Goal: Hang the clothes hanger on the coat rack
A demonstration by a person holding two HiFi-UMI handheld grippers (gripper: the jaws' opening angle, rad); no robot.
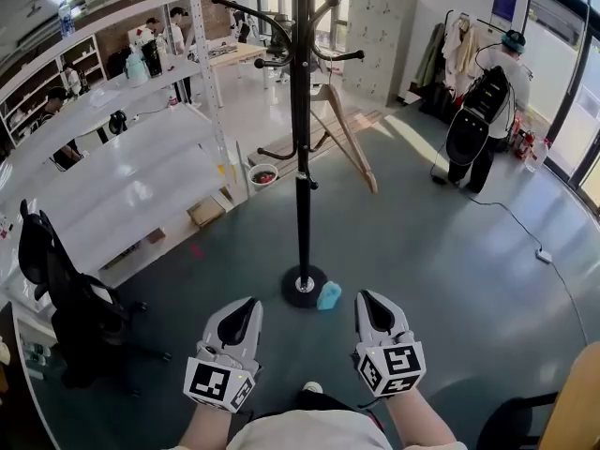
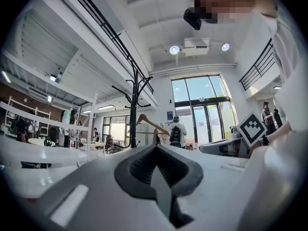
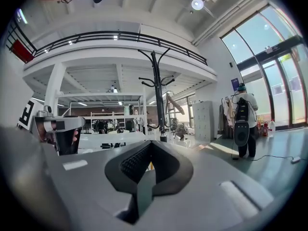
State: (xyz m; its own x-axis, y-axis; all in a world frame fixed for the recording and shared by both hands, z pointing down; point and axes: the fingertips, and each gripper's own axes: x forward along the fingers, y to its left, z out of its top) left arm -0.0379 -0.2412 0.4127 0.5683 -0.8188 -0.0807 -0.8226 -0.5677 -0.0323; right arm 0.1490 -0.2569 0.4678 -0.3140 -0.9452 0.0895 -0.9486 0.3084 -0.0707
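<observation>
A black chair [image 1: 56,293] stands at far left beside white shelves [image 1: 122,167] in a bright hall with a grey floor [image 1: 441,279]. The left gripper [image 1: 249,306] is held low in front of the person, jaws pressed together with nothing between them; its own view shows the tips [image 2: 155,147] meeting. The black coat rack [image 1: 302,157] rises straight ahead on a round base, a small pale-blue object [image 1: 329,296] just beside that base. The wooden hanger [image 1: 351,139] hangs at the rack's far side, below the upper hooks, well apart from both grippers. The right gripper [image 1: 367,298], level with the left and near the base, is likewise closed and empty, as its own view [image 3: 151,143] confirms. At far right, a person [image 1: 487,111] wearing a backpack stands near the glass wall.
</observation>
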